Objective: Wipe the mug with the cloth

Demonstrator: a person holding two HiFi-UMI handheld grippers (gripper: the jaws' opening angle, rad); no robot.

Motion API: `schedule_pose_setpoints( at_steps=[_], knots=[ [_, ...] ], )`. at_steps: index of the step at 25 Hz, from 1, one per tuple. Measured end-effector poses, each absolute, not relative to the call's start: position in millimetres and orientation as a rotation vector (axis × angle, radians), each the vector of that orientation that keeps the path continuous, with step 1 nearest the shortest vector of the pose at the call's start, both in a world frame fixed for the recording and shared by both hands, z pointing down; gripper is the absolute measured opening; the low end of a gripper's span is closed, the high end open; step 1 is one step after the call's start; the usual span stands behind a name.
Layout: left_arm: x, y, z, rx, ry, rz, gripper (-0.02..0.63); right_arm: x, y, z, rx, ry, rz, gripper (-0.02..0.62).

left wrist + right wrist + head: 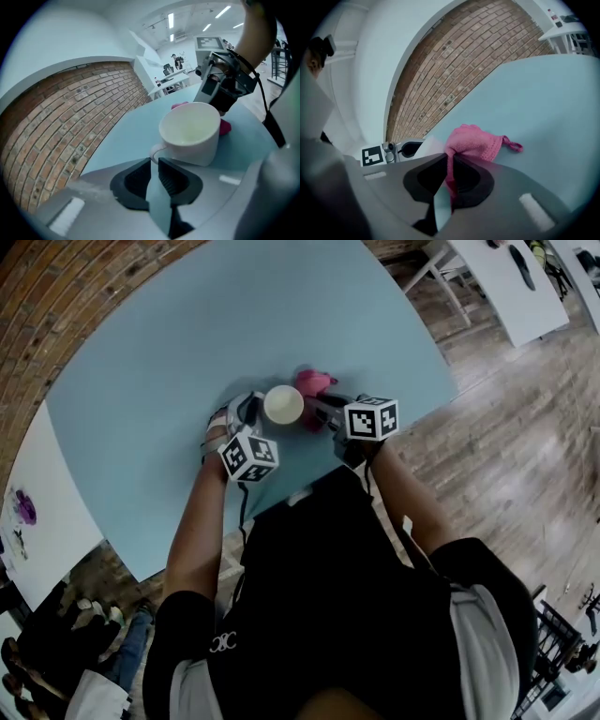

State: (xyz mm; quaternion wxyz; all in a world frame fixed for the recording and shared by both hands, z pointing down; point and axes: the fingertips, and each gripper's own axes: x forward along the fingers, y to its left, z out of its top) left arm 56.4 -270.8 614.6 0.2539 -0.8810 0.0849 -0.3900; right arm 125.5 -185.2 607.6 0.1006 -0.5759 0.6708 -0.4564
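A white mug (283, 405) stands upright on the light blue table (187, 343), empty inside. My left gripper (154, 161) comes at it from the left, its narrow jaws pinched on the mug's handle (156, 153). The pink cloth (476, 143) is bunched up and caught between the jaws of my right gripper (450, 159), which is shut on it. In the head view the cloth (312, 383) lies just behind and right of the mug, with the right gripper (325, 414) against the mug's right side. The cloth's loop (513, 146) trails on the table.
A brick wall (56, 296) curves round the table's far left edge. Wooden floor (506, 446) lies to the right, and a white table (511, 287) stands at top right. My own body covers the table's near edge.
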Motion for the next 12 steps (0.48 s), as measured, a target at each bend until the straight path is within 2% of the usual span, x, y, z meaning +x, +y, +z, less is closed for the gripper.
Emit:
schedule_pose_setpoints(
  at_steps=[8,12],
  knots=[
    [76,-267,611,-2.296,0.116,-0.96,0.058,137,-201,550,-1.525,2.09,-1.204,0.04],
    [82,-266,612,-2.329,0.098,-0.929,0.054,136,-207,567,-1.52,2.114,-1.275,0.04]
  ],
)
